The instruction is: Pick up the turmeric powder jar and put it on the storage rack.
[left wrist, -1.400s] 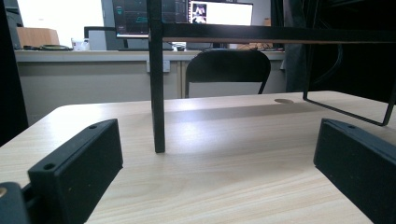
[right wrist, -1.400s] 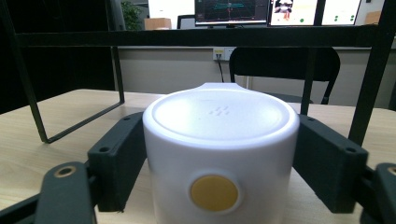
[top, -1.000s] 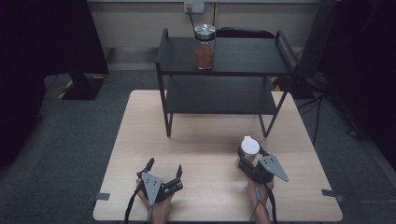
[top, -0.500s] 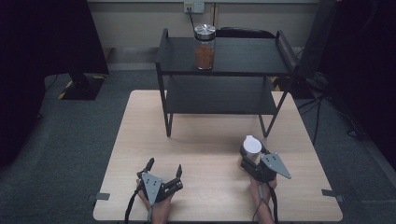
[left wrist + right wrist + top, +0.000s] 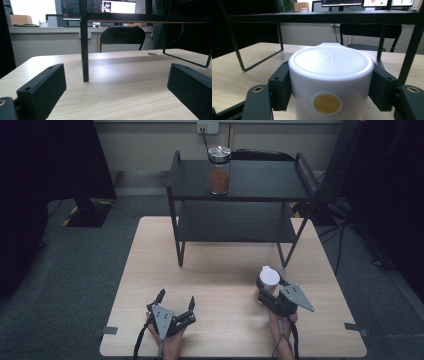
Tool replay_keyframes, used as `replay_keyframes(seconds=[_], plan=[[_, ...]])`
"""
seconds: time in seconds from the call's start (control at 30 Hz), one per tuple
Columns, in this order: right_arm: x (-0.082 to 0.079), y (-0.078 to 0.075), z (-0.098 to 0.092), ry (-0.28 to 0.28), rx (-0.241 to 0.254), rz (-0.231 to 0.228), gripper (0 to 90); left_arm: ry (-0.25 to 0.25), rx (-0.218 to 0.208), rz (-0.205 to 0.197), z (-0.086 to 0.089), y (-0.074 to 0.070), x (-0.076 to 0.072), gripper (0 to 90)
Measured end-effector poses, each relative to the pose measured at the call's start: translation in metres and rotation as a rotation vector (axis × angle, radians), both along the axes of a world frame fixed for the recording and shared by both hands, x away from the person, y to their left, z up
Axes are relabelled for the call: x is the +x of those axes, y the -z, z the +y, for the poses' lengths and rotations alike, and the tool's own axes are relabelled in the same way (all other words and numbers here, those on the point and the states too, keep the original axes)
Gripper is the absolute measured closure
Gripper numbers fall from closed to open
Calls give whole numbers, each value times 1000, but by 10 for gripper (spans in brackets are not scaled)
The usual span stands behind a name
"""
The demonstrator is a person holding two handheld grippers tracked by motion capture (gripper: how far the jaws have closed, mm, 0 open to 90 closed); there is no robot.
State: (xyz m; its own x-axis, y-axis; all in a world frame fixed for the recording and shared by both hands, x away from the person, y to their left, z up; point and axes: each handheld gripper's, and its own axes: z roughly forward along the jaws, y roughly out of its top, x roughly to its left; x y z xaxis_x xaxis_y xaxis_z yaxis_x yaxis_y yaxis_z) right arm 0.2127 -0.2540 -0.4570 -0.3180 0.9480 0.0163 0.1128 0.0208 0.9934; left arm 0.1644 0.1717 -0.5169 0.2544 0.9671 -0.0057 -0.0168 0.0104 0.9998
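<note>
From the high view, little had changed since a second before: the right gripper [image 5: 265, 287] still sat clamped on the white jar [image 5: 268, 276], which had only crept a touch nearer the person's edge of the table [image 5: 150, 270]. The left gripper [image 5: 175, 301] had kept its spot by the near edge, jaws spread wide on nothing. Both hands came in from the bottom, the left one low and flat, the right one angled up toward the rack [image 5: 240, 185] (with a brown-filled jar [image 5: 219, 170] up on its top shelf). Bare wood lay between the grippers and ahead to the rack's legs.

In the left gripper view, the jaws stood far apart, and a rack leg [image 5: 84, 42] rose between them, farther off.

In the right gripper view, the pads pressed both sides of the white jar [image 5: 330, 75], upright, its lid level, a yellow dot on its wall. The lower shelf [image 5: 324, 17] ran close above and beyond it.
</note>
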Motion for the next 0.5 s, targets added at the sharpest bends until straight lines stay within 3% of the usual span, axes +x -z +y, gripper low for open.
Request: replay_keyframes(seconds=[0.5], plan=[[-4, -21, -5, -51, -37, -22, 304, -2, 0, 0, 0, 0, 0, 17]])
